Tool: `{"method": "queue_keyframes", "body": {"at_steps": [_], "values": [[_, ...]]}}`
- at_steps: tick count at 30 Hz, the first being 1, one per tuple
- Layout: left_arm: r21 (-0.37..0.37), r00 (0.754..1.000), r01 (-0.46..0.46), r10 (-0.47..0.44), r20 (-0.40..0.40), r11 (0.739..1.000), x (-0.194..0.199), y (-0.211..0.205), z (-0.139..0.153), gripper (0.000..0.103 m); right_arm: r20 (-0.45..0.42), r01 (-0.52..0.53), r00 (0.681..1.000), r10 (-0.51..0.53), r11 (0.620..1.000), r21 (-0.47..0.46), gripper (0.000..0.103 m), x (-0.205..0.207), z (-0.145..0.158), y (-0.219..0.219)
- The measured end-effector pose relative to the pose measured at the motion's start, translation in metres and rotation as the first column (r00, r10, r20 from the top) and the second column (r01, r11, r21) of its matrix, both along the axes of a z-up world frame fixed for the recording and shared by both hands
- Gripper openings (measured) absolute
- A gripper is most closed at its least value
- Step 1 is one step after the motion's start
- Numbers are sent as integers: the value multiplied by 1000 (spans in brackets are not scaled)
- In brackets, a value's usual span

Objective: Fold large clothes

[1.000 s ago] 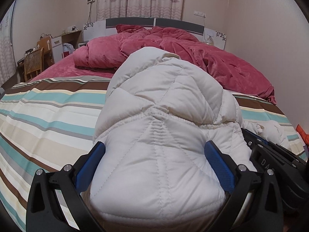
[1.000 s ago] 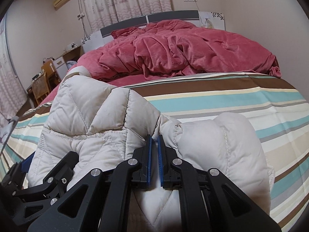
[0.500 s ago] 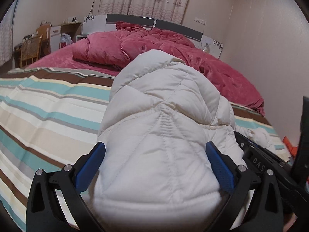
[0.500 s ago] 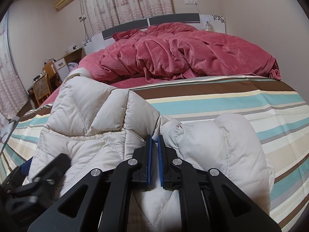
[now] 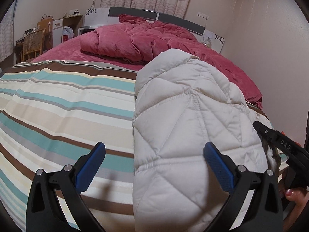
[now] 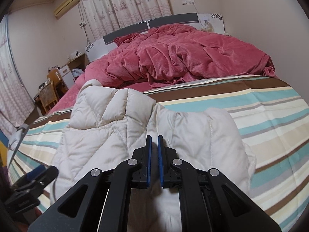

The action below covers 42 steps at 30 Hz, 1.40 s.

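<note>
1. The left gripper (image 5: 154, 162) is hanging with its blue-padded fingers (image 5: 90, 166) spread wide, gripping nothing; the finger at 4 o'clock is lying against the cream quilted jacket (image 5: 193, 127), while the one at 8 o'clock is hovering over bare striped sheet (image 5: 63, 106).
2. The right gripper (image 6: 154, 141) is holding its fingers (image 6: 148, 160) pressed nearly together, pinching a fold of the jacket (image 6: 108, 135) that is bunching up on either side of the blue pads.
3. The jacket is lying in a puffy, folded heap on the striped sheet near the foot edge of the bed; in the left wrist view it is filling the frame from 6 o'clock up to about 1 o'clock, and in the right wrist view it is spreading from 9 o'clock across the centre.
4. A person's fingertip (image 5: 291, 195) with a painted nail is showing at 4 o'clock in the left wrist view, just below the right gripper's black body.
5. A crumpled red blanket (image 6: 183, 58) is sitting beyond the sheet (image 6: 270, 116), toward 12 o'clock, against the grey headboard (image 6: 150, 25).
6. A wicker chair (image 5: 32, 44) and a desk are standing at 10 o'clock in the left wrist view, well apart from the jacket.
7. Patterned curtains (image 6: 123, 2) are hanging behind the headboard.
</note>
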<state>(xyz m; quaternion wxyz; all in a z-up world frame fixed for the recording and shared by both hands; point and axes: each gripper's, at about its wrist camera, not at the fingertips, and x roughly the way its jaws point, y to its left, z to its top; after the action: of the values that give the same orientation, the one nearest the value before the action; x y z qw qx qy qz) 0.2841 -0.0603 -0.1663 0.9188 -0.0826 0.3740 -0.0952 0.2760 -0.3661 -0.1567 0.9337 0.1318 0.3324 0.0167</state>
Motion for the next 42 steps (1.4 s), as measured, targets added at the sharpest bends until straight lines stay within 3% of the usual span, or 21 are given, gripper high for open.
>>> {"method": "queue_keyframes", "body": {"at_steps": [1, 3, 4, 5, 12, 15, 21, 31, 35, 42], "values": [[-2, 1000, 5, -5, 1, 1000, -4, 0, 0, 101, -1, 1, 1000, -1, 1000, 5, 8, -3, 1, 0], [-3, 1000, 14, -14, 7, 1000, -8, 3, 1, 101, 4, -2, 1000, 2, 1000, 27, 47, -13, 6, -2], [-2, 1000, 18, -18, 11, 1000, -11, 5, 2, 101, 22, 4, 1000, -4, 1000, 25, 75, -20, 10, -1], [2, 1000, 22, -22, 14, 1000, -14, 4, 1, 101, 50, 8, 999, -9, 1000, 13, 78, -28, 14, 0], [11, 999, 44, -44, 1, 999, -19, 14, 1, 101, 12, -16, 1000, 16, 1000, -9, 78, -50, 22, 0], [14, 997, 78, -78, 3, 997, -17, 18, 4, 101, -13, 11, 1000, -11, 1000, -16, 93, -62, 22, -11], [51, 987, 154, -151, -57, 987, -1, 17, 2, 101, -65, 102, 993, -101, 995, 3, 94, -78, 13, -58], [-15, 958, 258, -258, -126, 966, 17, 6, -6, 101, -257, 126, 965, -54, 954, 273, 94, -54, -43, -93], [-39, 943, 298, -300, -144, 954, 22, 5, -8, 101, -266, 108, 964, -24, 945, 309, 94, -49, -52, -94], [-198, 907, 327, -365, -209, 924, 25, 5, -19, 101, -277, 48, 960, 45, 946, 322, 93, -40, -58, -89]]}}
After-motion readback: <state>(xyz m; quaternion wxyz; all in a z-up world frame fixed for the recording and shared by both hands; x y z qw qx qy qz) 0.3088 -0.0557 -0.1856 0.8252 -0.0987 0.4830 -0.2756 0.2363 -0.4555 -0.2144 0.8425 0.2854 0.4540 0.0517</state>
